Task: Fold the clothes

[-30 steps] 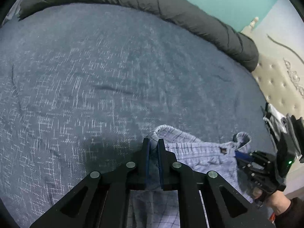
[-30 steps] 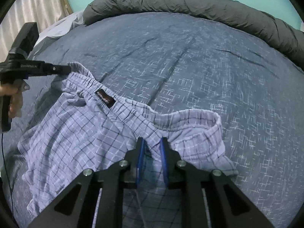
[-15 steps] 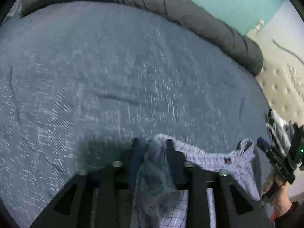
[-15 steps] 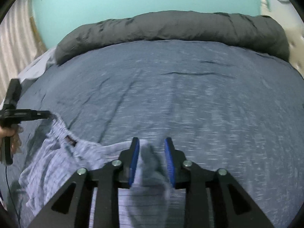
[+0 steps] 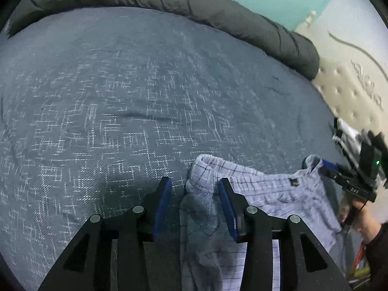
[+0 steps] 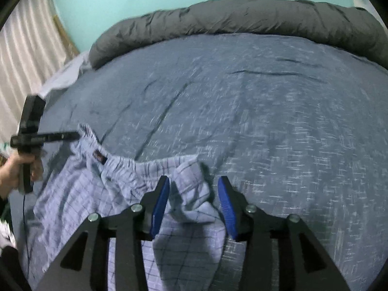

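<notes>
Light blue checked shorts (image 5: 266, 194) lie on the bed with the elastic waistband stretched across. My left gripper (image 5: 194, 183) stands over one waistband corner. Its jaws are apart and closing, the bunched cloth loose between the blue pads (image 5: 161, 201), which do not press it. My right gripper (image 6: 194, 181) is at the other waistband corner of the shorts (image 6: 80, 194). Its jaws are opening, with a fold of cloth slack between them. Each view shows the other gripper at the far corner: the right gripper (image 5: 325, 166), the left gripper (image 6: 72, 135).
A dark blue bed cover (image 5: 121, 97) with white flecks spreads ahead. A rolled grey duvet (image 5: 194, 4) lines its far edge. A beige tufted headboard (image 5: 351, 92) is at the right, a pale curtain (image 6: 24, 60) at the left. A hand (image 6: 14, 169) holds the left gripper's handle.
Both grippers were shut on the waistband corners a second ago. Their jaws have spread and the cloth now rests loose between them. The right gripper has shifted sideways.
</notes>
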`<action>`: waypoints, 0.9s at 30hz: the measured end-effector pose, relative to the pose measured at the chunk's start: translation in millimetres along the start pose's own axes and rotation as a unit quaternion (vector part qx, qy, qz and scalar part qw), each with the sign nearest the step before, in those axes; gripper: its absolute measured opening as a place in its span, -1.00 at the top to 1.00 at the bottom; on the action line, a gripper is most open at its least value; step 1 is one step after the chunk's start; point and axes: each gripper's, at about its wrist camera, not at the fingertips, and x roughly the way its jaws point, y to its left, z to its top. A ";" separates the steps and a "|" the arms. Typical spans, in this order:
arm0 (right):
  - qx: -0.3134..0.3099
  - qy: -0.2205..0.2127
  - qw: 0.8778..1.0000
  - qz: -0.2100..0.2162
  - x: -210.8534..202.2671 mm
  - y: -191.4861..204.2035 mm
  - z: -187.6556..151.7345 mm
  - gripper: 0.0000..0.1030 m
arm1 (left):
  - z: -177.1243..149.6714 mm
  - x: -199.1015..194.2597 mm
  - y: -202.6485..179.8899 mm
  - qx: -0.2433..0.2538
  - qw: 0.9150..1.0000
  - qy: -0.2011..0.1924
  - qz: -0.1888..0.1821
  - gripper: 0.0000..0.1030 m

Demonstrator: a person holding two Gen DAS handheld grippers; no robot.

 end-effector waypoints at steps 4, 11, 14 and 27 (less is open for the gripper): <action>0.000 -0.005 1.000 -0.009 3.2 2.6 2.1 0.81 | 0.9 6.0 -10.9 0.017 1.000 0.000 -0.002 0.81; 0.054 -0.050 0.997 -0.016 -8.8 -8.1 11.2 0.90 | 6.2 -8.6 -14.5 0.001 1.000 -0.020 0.003 0.85; 0.076 -0.042 0.996 -0.028 0.7 -13.4 19.7 0.90 | 13.7 0.0 -14.7 -0.009 1.000 -0.011 0.013 0.85; 0.163 0.000 0.987 -0.014 23.9 -36.5 25.0 0.65 | 23.6 7.9 4.8 -0.091 0.996 -0.009 -0.020 0.58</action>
